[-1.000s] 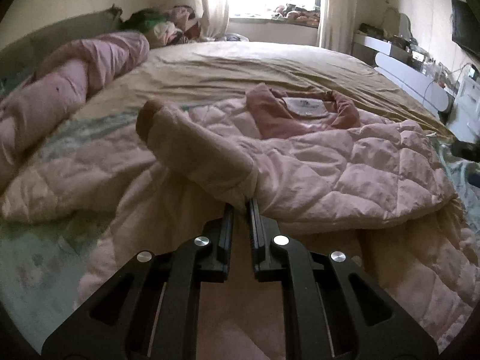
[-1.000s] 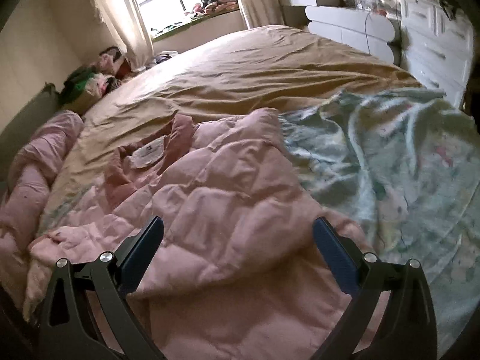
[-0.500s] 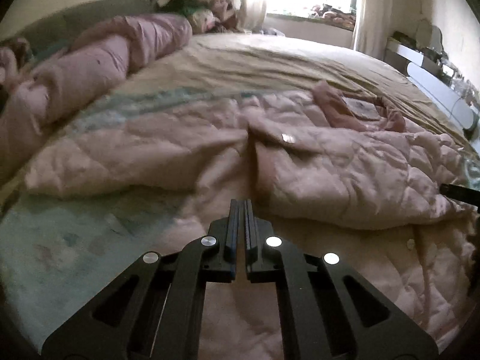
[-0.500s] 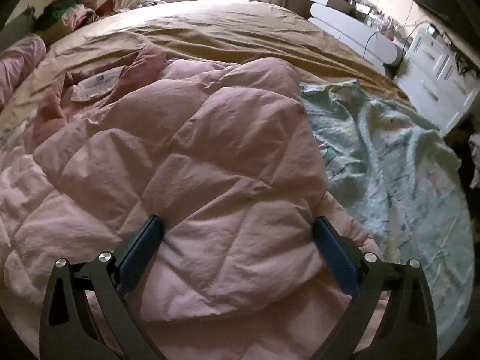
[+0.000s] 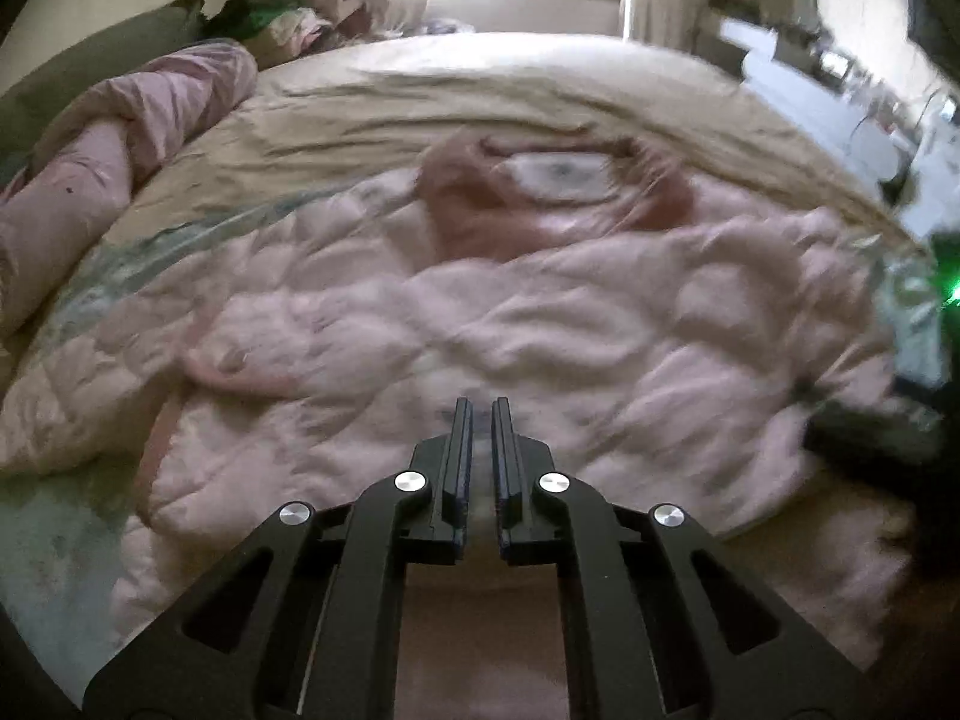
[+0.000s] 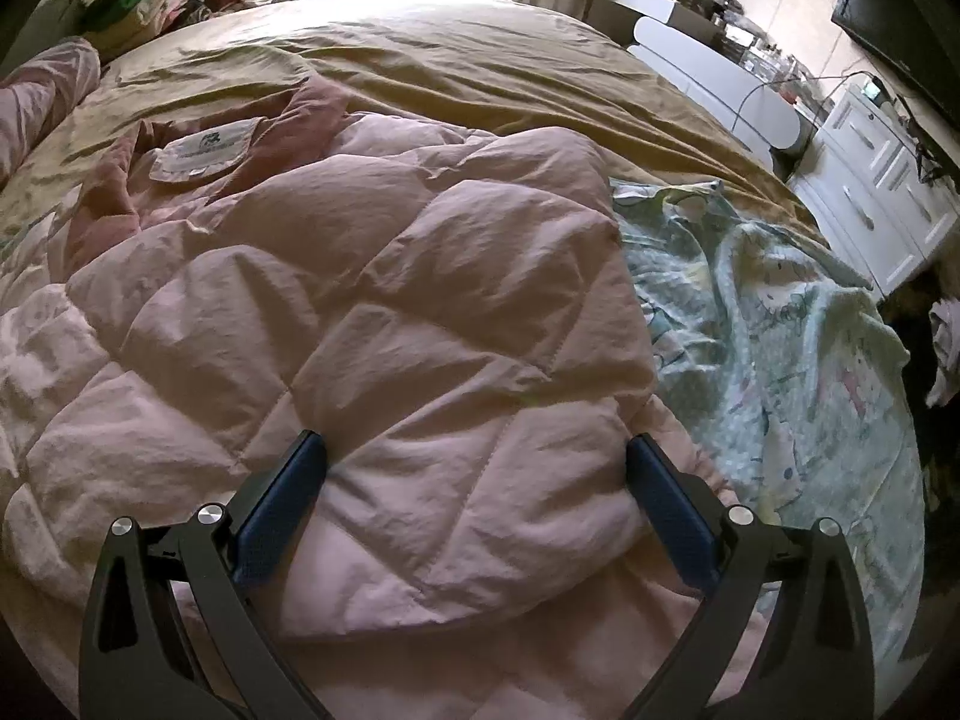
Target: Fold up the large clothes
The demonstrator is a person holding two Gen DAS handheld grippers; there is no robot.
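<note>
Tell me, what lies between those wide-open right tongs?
A puffy fold of the pink quilted coat bulges between the right tongs, seen in the right wrist view.

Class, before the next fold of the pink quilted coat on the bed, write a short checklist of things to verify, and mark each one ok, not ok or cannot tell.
1. Coat lies on the bed, collar at the far end: ok.
2. Right tongs open wide over the folded part of the coat: ok.
3. Left tongs shut, with nothing seen between the tips: ok.
4. Sleeve laid in over the body: cannot tell, the left view is blurred.
5. Green printed sheet kept out of the fold: ok, it lies beside the coat's right edge.
6. Coat surface smooth enough to fold: not ok, it is puffy and creased.
</note>
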